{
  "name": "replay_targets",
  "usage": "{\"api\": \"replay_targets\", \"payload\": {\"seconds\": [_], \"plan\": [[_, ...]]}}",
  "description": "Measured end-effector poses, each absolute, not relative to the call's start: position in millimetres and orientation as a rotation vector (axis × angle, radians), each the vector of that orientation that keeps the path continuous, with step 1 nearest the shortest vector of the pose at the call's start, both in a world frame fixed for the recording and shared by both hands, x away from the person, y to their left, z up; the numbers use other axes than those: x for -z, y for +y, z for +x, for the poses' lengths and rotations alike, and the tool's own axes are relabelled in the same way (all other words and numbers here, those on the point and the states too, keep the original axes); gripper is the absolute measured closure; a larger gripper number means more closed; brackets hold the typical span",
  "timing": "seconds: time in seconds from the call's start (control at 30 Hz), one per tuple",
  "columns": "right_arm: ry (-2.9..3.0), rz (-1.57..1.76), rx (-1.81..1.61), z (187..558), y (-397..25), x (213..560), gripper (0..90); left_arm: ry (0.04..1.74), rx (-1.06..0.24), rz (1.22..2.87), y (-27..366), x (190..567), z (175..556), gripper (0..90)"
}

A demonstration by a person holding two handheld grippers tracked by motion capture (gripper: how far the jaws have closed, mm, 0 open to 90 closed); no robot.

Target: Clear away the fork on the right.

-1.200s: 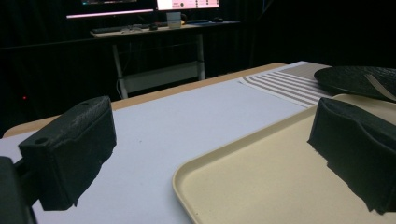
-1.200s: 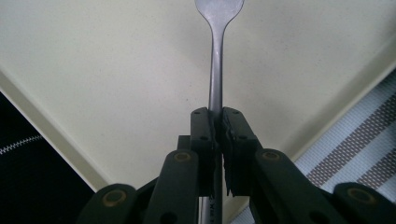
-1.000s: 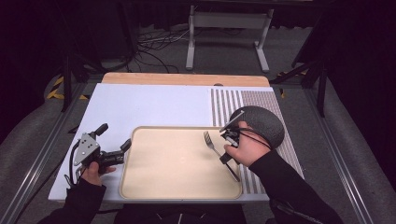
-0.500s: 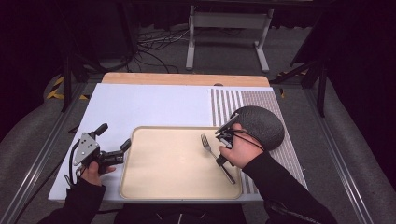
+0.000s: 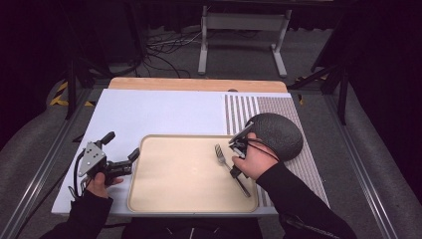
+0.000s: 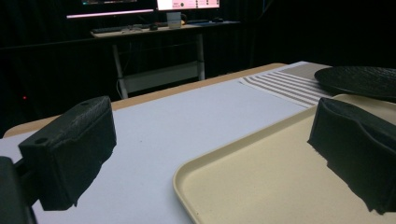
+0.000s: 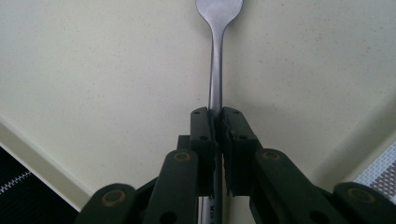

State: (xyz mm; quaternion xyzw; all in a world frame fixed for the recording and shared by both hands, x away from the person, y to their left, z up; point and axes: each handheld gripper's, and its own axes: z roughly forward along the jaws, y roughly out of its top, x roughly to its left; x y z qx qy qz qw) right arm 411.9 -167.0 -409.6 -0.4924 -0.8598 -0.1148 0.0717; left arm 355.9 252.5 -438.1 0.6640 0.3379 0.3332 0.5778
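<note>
Two grippers work over a white-topped desk (image 5: 164,112) that carries a cream tray (image 5: 179,184) near the person's edge. The right gripper (image 5: 238,149) has its fingers (image 7: 204,135) pressed tight on the neck of a metal fork (image 5: 226,163). In the right gripper view the handle runs back between the fingers and the head reaches forward over the tray. From the high view the fork sits over the tray's right part, tines toward the far side, handle slanting back toward the person. Whether it touches the tray I cannot tell. Just right of that hand a dark round plate (image 5: 278,133) rests on a striped mat (image 5: 244,107).

The left gripper (image 5: 130,158) sits at the tray's left rim with its fingers (image 6: 70,154) spread wide and holding nothing, one over the desk, one over the tray.
</note>
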Motion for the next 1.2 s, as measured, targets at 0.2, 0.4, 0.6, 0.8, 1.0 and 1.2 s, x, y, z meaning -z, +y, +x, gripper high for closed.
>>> {"api": "replay_targets", "payload": {"seconds": [0.2, 0.4, 0.6, 0.8, 1.0, 1.2], "plan": [[-2.572, -1.489, 0.332, 412.2, -165.2, 412.3, 83.5, 0.789, -0.781, 1.552, 252.7, 438.0, 356.0, 1.3], [-2.598, -1.471, 0.364, 412.3, -166.1, 411.5, 76.3, 0.791, -0.778, 1.555, 252.5, 438.2, 356.1, 1.3], [-2.637, -1.444, 0.452, 413.0, -169.4, 407.1, 62.5, 0.792, -0.777, 1.555, 252.6, 438.2, 356.2, 1.3], [-2.738, -1.336, 0.608, 410.0, -168.3, 405.3, 36.1, 0.793, -0.778, 1.556, 252.5, 438.3, 356.2, 1.3], [-2.792, -1.220, 0.791, 411.6, -168.6, 401.9, 17.5, 0.790, -0.777, 1.560, 252.2, 438.5, 356.4, 1.3], [-2.839, -1.096, 0.930, 414.3, -168.3, 396.2, 15.6, 0.792, -0.778, 1.560, 252.2, 438.5, 356.4, 1.3]]}}
